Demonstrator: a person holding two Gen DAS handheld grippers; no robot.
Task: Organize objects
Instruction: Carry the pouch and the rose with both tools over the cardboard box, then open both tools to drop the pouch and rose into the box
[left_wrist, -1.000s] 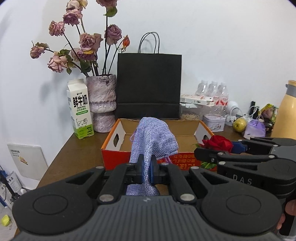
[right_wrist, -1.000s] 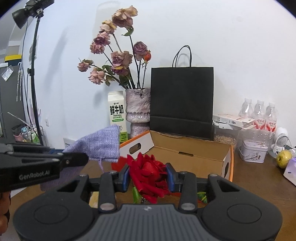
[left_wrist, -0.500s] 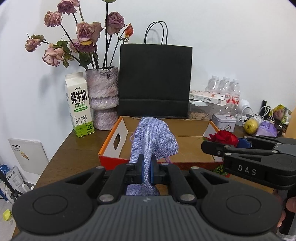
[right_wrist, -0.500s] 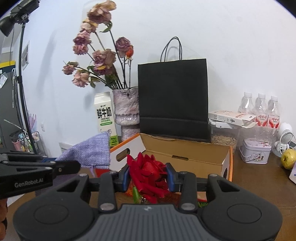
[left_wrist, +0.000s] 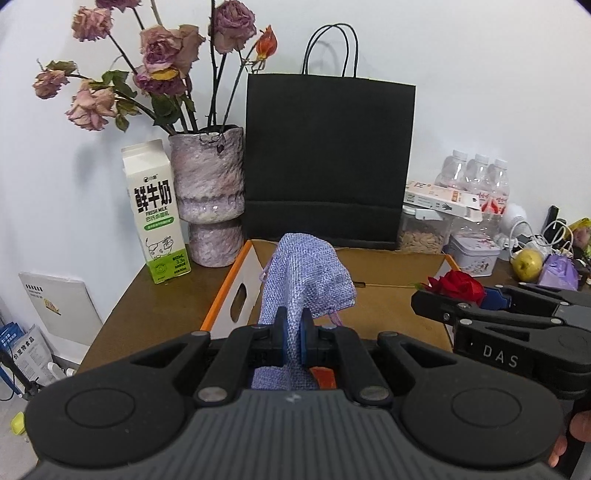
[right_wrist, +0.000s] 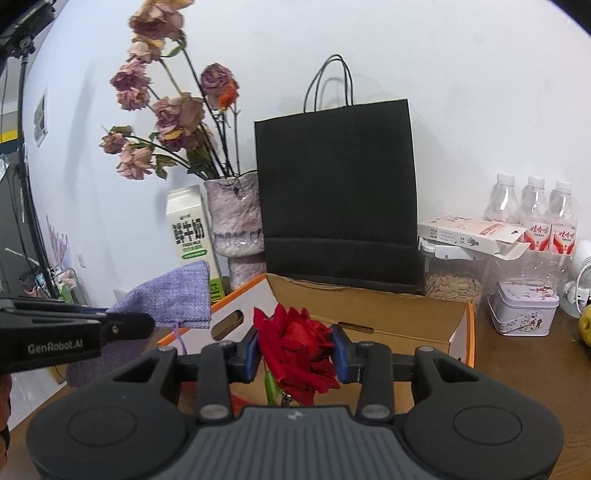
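Note:
My left gripper (left_wrist: 294, 334) is shut on a lilac woven pouch (left_wrist: 304, 275), which stands up from the pads over the near left part of the open orange-edged cardboard box (left_wrist: 373, 291). My right gripper (right_wrist: 295, 350) is shut on a red rose (right_wrist: 297, 350), held just above the box's (right_wrist: 369, 310) near edge. In the left wrist view the right gripper (left_wrist: 454, 299) with the rose (left_wrist: 458, 282) shows at the right, over the box's right side. In the right wrist view the left gripper (right_wrist: 144, 321) and the pouch (right_wrist: 173, 299) show at the left.
Behind the box stand a black paper bag (left_wrist: 327, 158), a vase of dried roses (left_wrist: 208, 195) and a milk carton (left_wrist: 155, 210). To the right lie a seed jar (left_wrist: 423, 230), a tin (left_wrist: 474, 253), water bottles (left_wrist: 476, 175), an apple (left_wrist: 528, 260) and another lilac pouch (left_wrist: 559, 271).
Both grippers have moved forward toward the box, each keeping its hold. The box, bag and vase now look nearer and larger in both views.

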